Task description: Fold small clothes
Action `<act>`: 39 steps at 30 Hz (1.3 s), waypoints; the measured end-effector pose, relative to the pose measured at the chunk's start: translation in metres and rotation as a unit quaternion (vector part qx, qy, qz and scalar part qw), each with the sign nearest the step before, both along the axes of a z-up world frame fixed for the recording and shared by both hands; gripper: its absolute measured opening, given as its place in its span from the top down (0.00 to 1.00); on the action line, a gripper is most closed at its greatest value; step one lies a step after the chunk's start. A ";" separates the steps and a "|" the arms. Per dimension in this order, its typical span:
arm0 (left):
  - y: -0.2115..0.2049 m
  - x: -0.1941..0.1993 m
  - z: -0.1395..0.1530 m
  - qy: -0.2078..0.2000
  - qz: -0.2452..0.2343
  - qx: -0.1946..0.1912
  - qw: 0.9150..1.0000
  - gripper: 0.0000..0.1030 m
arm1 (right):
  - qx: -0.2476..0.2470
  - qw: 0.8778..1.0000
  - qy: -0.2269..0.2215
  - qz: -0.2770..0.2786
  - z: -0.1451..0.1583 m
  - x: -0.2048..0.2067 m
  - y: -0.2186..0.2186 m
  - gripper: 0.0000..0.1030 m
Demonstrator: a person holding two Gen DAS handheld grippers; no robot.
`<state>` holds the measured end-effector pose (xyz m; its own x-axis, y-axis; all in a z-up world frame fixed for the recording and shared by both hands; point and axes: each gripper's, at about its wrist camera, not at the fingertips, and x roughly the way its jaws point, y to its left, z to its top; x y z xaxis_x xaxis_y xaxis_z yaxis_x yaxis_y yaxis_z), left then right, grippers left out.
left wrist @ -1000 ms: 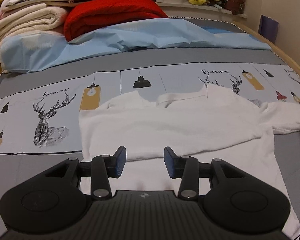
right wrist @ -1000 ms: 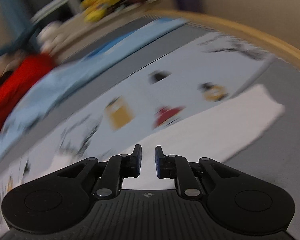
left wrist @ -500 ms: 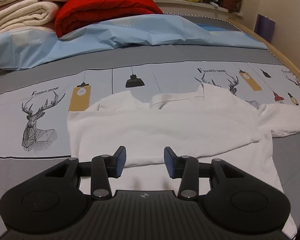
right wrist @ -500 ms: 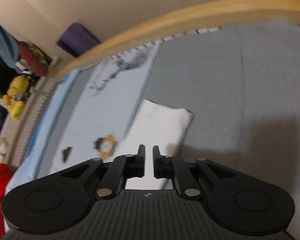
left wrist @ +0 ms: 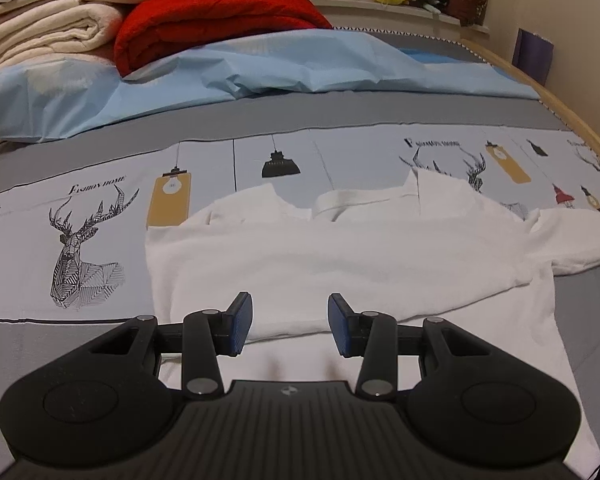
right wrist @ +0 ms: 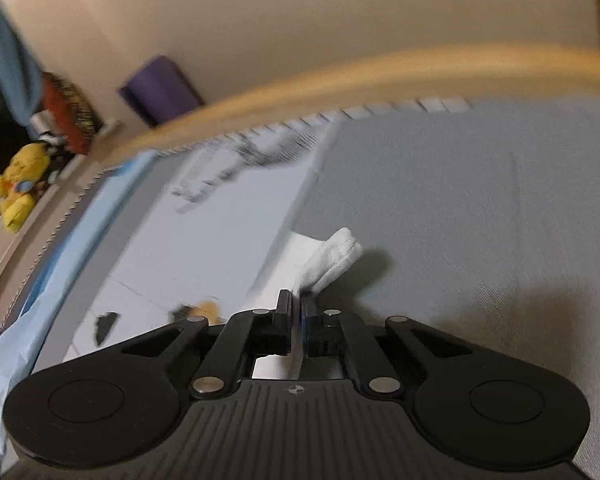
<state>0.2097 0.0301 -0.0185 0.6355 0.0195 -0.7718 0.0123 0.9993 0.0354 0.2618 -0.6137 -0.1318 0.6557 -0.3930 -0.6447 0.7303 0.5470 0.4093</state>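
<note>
Soft white shirt [left wrist: 340,256], crumpled sleeve [right wrist: 332,260]

Smeared by motion blur around the bed rail [right wrist: 340,76] and printed sheet [right wrist: 236,168], perhaps deer antlers; shirt [left wrist: 340,256] sleeve cut off at right edge.

L gripper [left wrist: 290,325] jaws apart, R gripper [right wrist: 296,312] jaws pinched shut

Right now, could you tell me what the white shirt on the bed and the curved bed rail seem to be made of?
The white collared shirt looks like soft matte cotton knit: it lies limp with gentle creases, and its sleeve bunches where the right gripper pinches it. The curved tan bed rail looks like smooth pale wood, though blur hides any grain.
</note>
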 end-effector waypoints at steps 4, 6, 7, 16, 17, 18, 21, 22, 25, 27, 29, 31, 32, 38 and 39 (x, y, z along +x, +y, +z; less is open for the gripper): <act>0.005 -0.002 0.006 -0.005 0.006 -0.006 1.000 0.55 | -0.093 0.991 -0.011 0.091 0.040 0.022 0.061 0.97; 0.011 -0.002 0.010 -0.006 0.014 -0.007 1.000 0.55 | -0.133 0.979 -0.018 0.152 0.059 0.031 0.103 0.97; 0.013 -0.002 0.011 -0.006 0.019 -0.009 1.000 0.55 | -0.147 0.971 -0.026 0.185 0.069 0.035 0.127 0.97; 0.065 -0.005 0.033 -0.022 0.088 -0.028 0.995 0.55 | -0.170 0.850 -0.105 0.488 0.117 0.034 0.404 0.97; 0.070 -0.005 0.034 -0.021 0.095 -0.027 0.995 0.55 | -0.154 0.834 -0.111 0.519 0.114 0.028 0.439 0.97; 0.077 -0.006 0.035 -0.020 0.103 -0.029 0.994 0.55 | -0.134 0.821 -0.112 0.543 0.109 0.023 0.466 0.96; 0.098 -0.006 0.038 -0.015 0.124 -0.044 0.991 0.55 | -0.043 0.769 -0.054 0.635 0.073 0.016 0.541 0.94; 0.104 -0.005 0.039 -0.013 0.131 -0.049 0.990 0.55 | -0.022 0.752 -0.011 0.658 0.056 0.014 0.559 0.94; 0.122 -0.002 0.042 -0.009 0.146 -0.067 0.987 0.55 | 0.014 0.723 0.059 0.688 0.038 0.002 0.571 0.94; 0.130 0.002 0.043 -0.005 0.148 -0.082 0.986 0.55 | 0.005 0.719 0.056 0.693 0.057 -0.001 0.554 0.94; 0.135 0.007 0.042 0.002 0.146 -0.101 0.984 0.55 | -0.024 0.722 0.061 0.689 0.087 0.002 0.524 0.94; 0.136 0.013 0.035 0.013 0.141 -0.122 0.982 0.56 | -0.059 0.736 0.068 0.671 0.110 0.004 0.487 0.93; 0.137 0.017 0.030 0.022 0.139 -0.134 0.981 0.57 | -0.081 0.747 0.069 0.656 0.123 0.006 0.467 0.92; 0.124 0.044 -0.014 0.083 0.115 -0.191 0.971 0.73 | -0.080 0.852 0.034 0.516 0.139 -0.006 0.359 0.84; 0.119 0.049 -0.023 0.091 0.110 -0.190 0.971 0.73 | -0.071 0.861 0.038 0.503 0.131 -0.009 0.346 0.84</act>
<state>0.2588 0.1493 -0.0411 0.5005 -0.1695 -0.8490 -0.2321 0.9185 -0.3201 0.2525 -0.2675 -0.0011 0.6680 0.2698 -0.6935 -0.1197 0.9588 0.2576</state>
